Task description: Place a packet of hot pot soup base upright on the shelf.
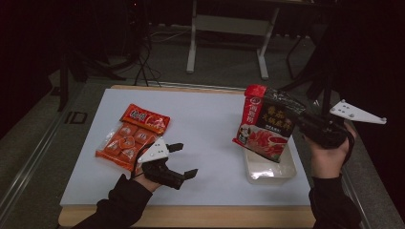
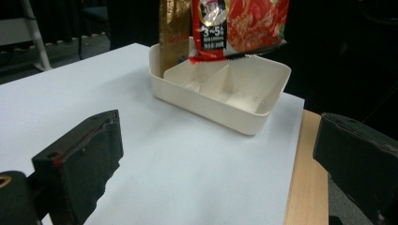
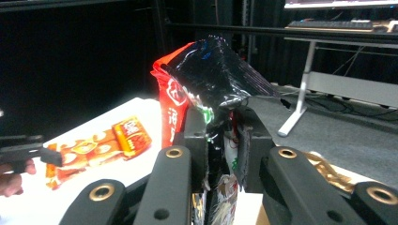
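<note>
- Your left gripper (image 1: pixel 183 160) rests low near the front edge, its jaws spread wide apart with nothing between them, pointing toward your right.
- Your left hand (image 1: pixel 145 180) grips its handle from behind, the dark sleeve (image 1: pixel 119 202) reaching in from the bottom.
- Your right gripper (image 1: pixel 305 125) is raised at the right side, its jaws pressed together on a packet (image 1: pixel 267 123).
- Your right hand (image 1: pixel 328 160) holds it up, forearm rising from below.
</note>
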